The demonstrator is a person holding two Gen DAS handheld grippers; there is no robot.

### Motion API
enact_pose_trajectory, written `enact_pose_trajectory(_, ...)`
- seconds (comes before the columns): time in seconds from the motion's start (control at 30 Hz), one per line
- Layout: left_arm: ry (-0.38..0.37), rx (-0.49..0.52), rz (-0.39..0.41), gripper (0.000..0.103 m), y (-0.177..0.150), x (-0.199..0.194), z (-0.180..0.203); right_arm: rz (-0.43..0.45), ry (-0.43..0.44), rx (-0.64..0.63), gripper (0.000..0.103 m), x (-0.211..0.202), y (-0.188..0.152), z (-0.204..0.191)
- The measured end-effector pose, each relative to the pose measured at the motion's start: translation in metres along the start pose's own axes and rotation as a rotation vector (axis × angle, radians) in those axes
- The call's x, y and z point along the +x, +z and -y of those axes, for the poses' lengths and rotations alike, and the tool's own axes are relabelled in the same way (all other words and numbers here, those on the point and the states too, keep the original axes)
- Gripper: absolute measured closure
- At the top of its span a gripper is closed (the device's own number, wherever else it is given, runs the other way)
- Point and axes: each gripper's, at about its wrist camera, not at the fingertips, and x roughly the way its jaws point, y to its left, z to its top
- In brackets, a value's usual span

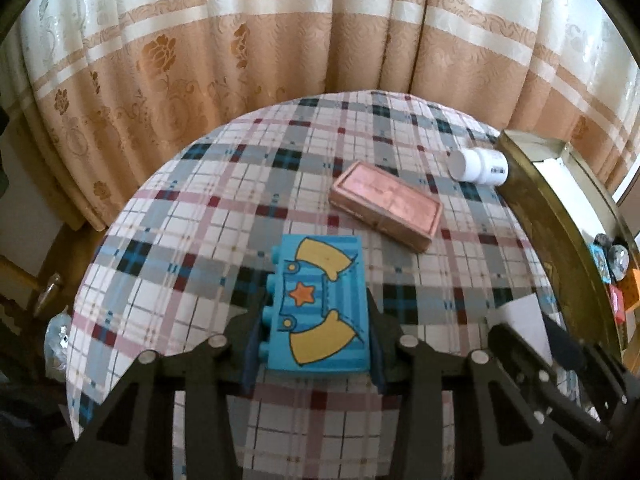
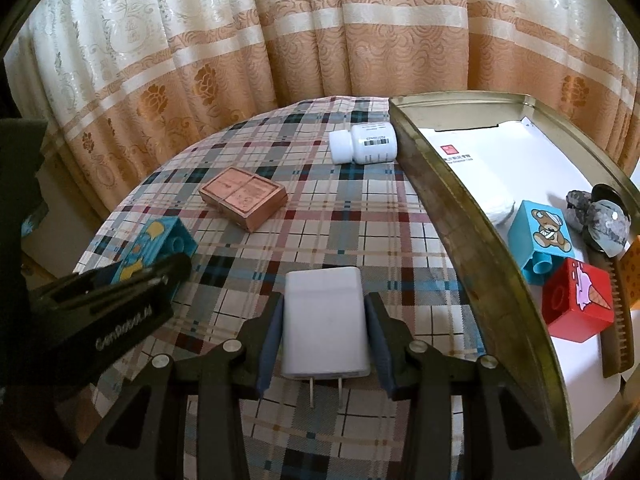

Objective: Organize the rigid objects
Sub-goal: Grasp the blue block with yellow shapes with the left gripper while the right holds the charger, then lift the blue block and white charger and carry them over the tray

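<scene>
Behind plaid-clothed table (image 2: 320,220), floral beige curtain (image 2: 280,40).

Only thing you can really read is "GenData.ai" on the left claw (image 2: 132,280); the bottle (image 2: 366,144) label and barcode are too small.

The gold-rimmed metal tray (image 1: 568,240) runs off the right edge in both views. Small print on the white plastic bottle (image 2: 366,145) is unreadable.
</scene>
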Motion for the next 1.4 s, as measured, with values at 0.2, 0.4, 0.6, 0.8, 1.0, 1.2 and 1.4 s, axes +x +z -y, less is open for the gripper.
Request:
enact_pose_trajectory(0.2, 0.042, 0.054, 0.002, 0.061, -0.003, 0.001, 0.013, -0.002, -0.017, -0.010, 0.059, 0.000, 0.000, -0.002)
enact_pose_trajectory(0.4, 0.019, 0.039, 0.001, 0.061, -0.002, 0.001, 0.009, 0.000, -0.024, -0.002, 0.059, 0.000, -0.001, -0.001)
enact_pose_trajectory(0.6, 0.034, 0.046, 0.004, 0.061, -0.004, -0.001, 0.011, 0.067, -0.016, 0.027, 0.060, -0.016, -0.002, 0.005)
enact_pose_trajectory(0.8, 0.022, 0.050, 0.005, 0.061, -0.016, -0.009, 0.019, 0.155, -0.014, 0.066, 0.060, -0.046, -0.008, 0.014)
enact_pose_trajectory(1.0, 0.020, 0.127, 0.060, 0.061, -0.025, -0.029, 0.043, 0.156, -0.013, 0.113, 0.060, -0.062, -0.018, 0.028)
enact_pose_trajectory(1.2, -0.024, 0.136, 0.079, 0.061, -0.032, -0.047, 0.058, 0.174, -0.009, 0.129, 0.060, -0.076, -0.025, 0.036)
enact_pose_trajectory(1.4, -0.038, 0.143, 0.100, 0.061, -0.027, -0.062, 0.066, 0.193, 0.019, 0.160, 0.060, -0.091, -0.024, 0.044)
